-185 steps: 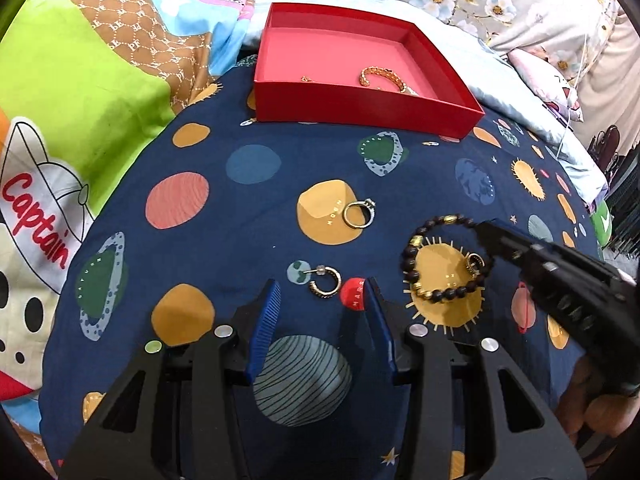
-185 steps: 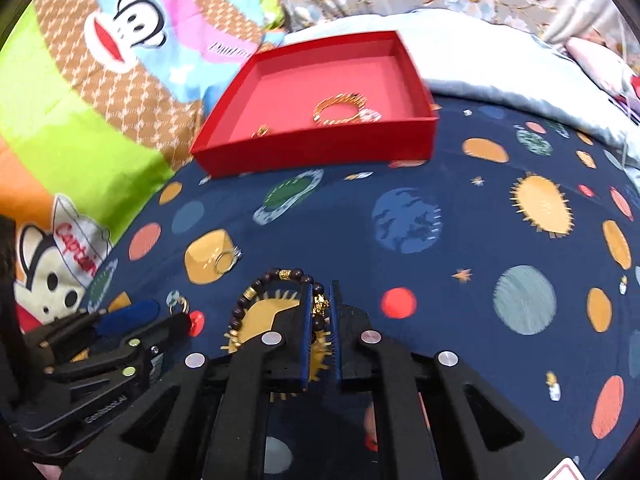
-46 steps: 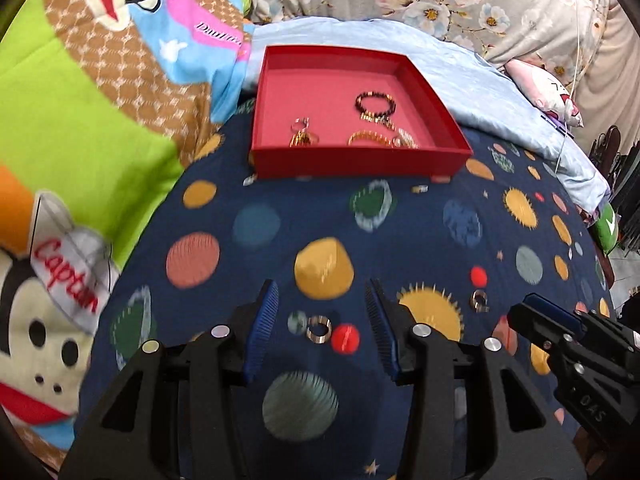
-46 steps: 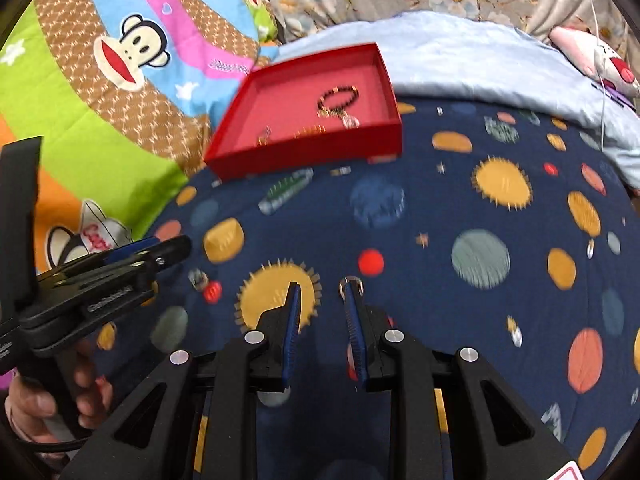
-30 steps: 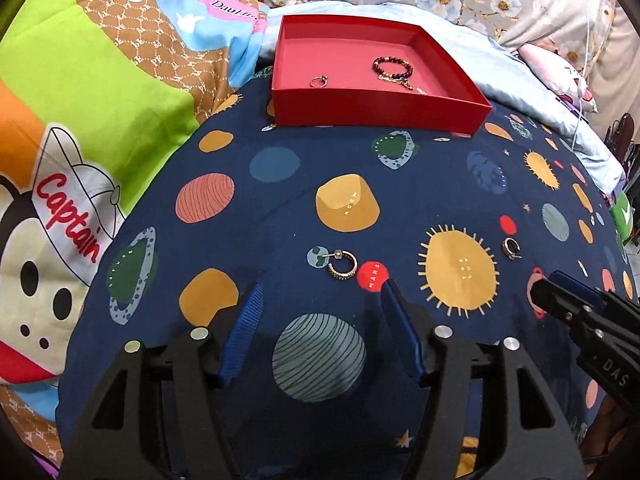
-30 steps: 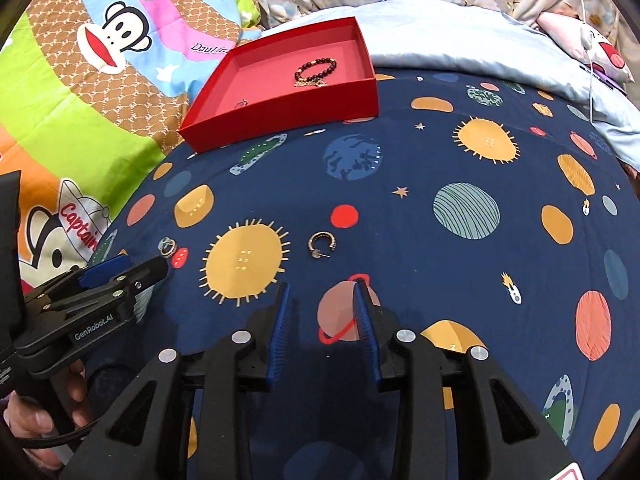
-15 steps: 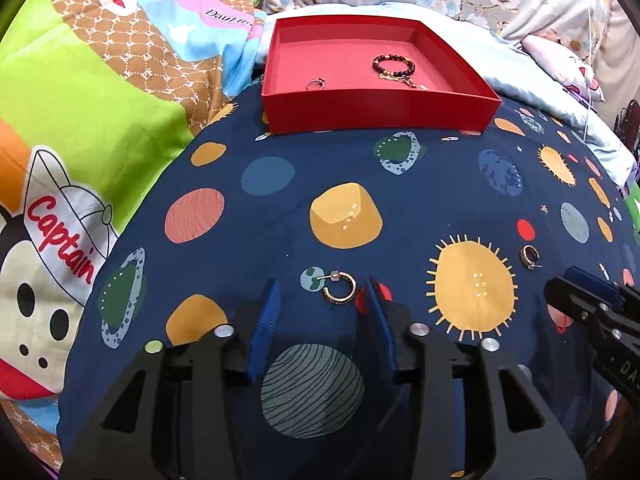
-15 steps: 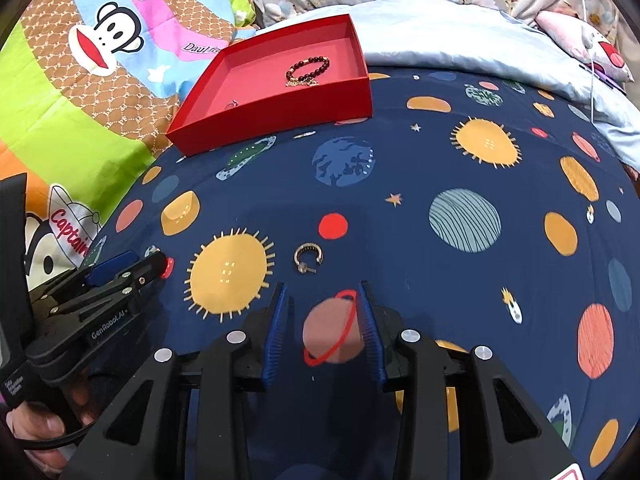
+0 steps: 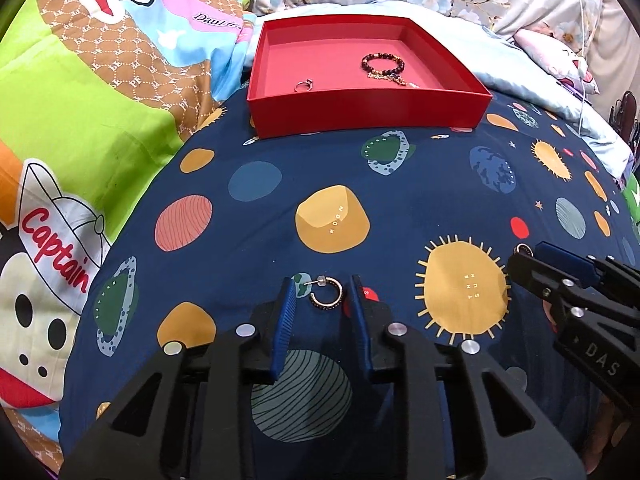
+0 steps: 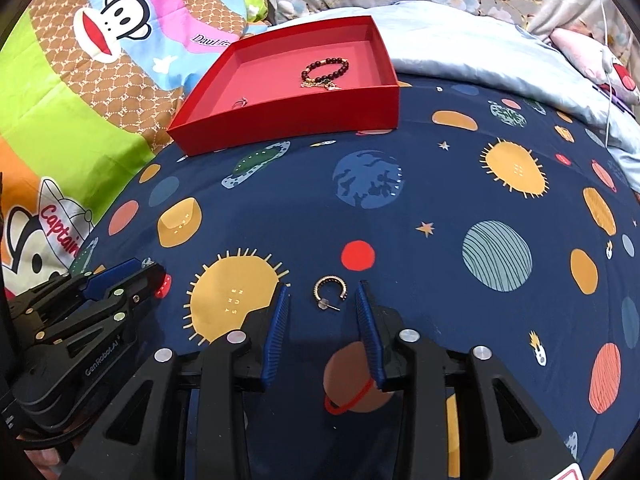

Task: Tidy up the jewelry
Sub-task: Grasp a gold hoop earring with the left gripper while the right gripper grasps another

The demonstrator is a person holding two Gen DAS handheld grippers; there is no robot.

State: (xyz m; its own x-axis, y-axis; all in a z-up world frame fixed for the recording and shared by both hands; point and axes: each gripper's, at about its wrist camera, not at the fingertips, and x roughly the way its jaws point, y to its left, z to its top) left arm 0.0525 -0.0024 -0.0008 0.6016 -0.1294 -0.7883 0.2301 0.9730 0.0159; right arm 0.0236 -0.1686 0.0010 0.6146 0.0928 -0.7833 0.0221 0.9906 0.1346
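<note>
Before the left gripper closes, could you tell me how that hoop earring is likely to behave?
The earring is thin metal, so probably stiff and light. It lies flat on the soft blanket, so the fingers may press it into the fabric. Its post could snag.

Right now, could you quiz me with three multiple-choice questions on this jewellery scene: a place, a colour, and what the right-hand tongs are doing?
1. Where is the dark beaded bracelet?
A) inside the shallow cardboard box
B) on a pillow
C) on the floor

2. What colour is that box?
A) blue
B) red
C) white

3. The right-hand tongs are:
A) clamped on a ring
B) shut, empty
C) open around a gold hoop earring

Answers: 1 A, it lies on the box floor; 2 B, walls and floor are red; 3 C, gaps show either side of the earring.
</note>
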